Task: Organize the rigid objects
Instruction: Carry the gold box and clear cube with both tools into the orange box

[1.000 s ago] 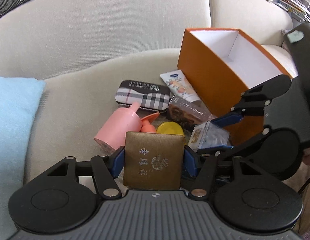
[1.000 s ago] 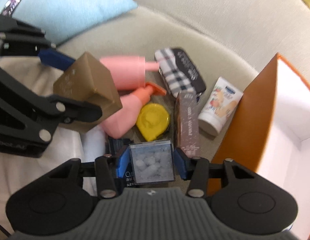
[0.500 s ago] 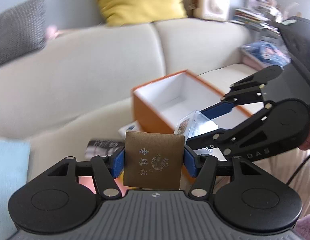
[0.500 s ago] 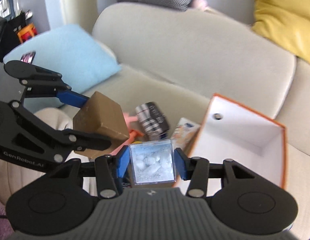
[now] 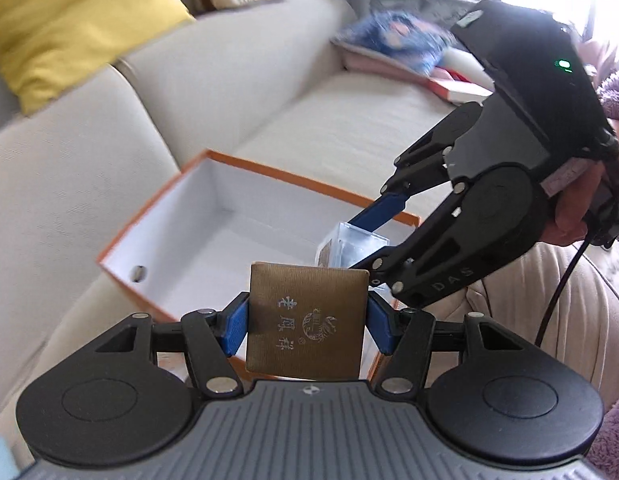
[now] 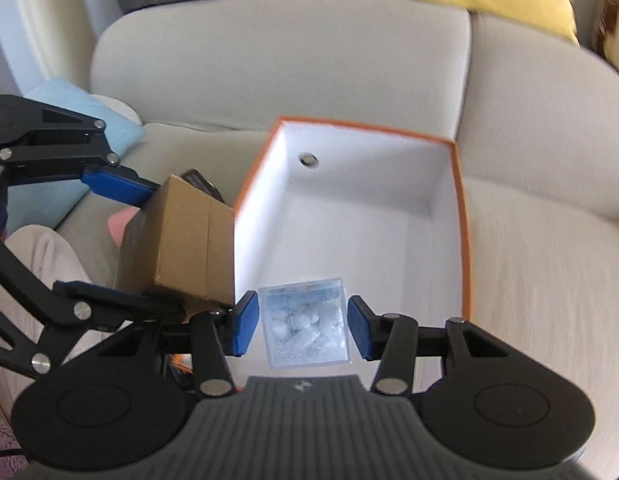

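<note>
Right claw [image 6: 299,330] w/ the clear box [image 6: 305,326] clamped is already over the open orange box [image 6: 461,216], left claw [image 5: 307,322] gripping the gold box [image 5: 307,320] is nr its near-left edge, so right drops first imo.

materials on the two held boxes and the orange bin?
Brown box: looks like textured paperboard with a gold sheen and printed characters; the right wrist view shows a seam.
Clear box: transparent hard plastic, probably acrylic; white lumps visible through it.
Orange box: cardboard, matte orange outside, white inside, with a metal-looking eyelet.
</note>
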`<state>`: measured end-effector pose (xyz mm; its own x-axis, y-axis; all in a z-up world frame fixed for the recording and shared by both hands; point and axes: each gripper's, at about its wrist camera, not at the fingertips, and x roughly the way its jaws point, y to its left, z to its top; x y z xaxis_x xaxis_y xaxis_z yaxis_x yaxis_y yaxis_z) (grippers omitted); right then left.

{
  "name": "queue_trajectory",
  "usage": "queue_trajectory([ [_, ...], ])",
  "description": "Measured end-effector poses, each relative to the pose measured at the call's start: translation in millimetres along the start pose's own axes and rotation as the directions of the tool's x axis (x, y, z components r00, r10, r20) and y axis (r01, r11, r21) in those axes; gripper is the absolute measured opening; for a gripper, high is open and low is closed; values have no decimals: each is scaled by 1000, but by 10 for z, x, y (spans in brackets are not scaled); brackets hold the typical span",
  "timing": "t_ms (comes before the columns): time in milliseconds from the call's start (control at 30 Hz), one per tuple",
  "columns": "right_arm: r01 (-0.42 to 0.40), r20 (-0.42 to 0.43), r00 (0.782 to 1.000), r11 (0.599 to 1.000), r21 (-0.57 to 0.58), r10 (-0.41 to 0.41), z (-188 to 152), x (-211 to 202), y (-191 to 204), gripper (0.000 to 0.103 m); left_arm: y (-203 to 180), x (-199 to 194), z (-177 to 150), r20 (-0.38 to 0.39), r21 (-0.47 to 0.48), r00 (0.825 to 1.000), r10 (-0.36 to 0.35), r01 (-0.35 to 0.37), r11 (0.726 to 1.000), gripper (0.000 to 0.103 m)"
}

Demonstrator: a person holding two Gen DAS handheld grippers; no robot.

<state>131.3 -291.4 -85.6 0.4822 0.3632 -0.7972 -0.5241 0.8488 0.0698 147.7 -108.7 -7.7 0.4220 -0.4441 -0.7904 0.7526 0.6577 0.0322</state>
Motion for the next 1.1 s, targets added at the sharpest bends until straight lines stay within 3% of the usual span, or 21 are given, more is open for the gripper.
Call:
queue_trajectory([
  [133, -7, -34, 999, 1000, 28, 8, -48, 156, -158, 50, 54, 376, 54, -104, 52, 993, -62, 67, 996, 69],
  [233, -21, -55, 998, 999, 41, 24, -72, 277, -274, 50, 114, 641, 55, -197, 85, 977, -84, 102, 991, 69],
  [533, -85, -118, 989, 994, 64, 93, -106, 628, -492, 50, 181, 1202, 25, -412, 167, 898, -153, 240, 956, 69],
  [767, -143, -163, 974, 986, 85, 155, -79, 890, -503, 50, 187, 1500, -10, -492, 90, 836, -243, 326, 941, 69],
  [967, -160, -217, 961, 984, 79, 174, -101, 1083, -490, 50, 151, 1669, -122, -560, 87, 790, -249, 355, 931, 69],
  [1033, -165, -230, 956, 982, 88, 181, -119, 1125, -489, 50, 131, 1686, -161, -571, 85, 778, -262, 373, 924, 68],
  [1100, -166, -246, 952, 982, 93, 184, -139, 1160, -474, 50, 103, 1684, -196, -570, 95, 779, -259, 376, 922, 69],
])
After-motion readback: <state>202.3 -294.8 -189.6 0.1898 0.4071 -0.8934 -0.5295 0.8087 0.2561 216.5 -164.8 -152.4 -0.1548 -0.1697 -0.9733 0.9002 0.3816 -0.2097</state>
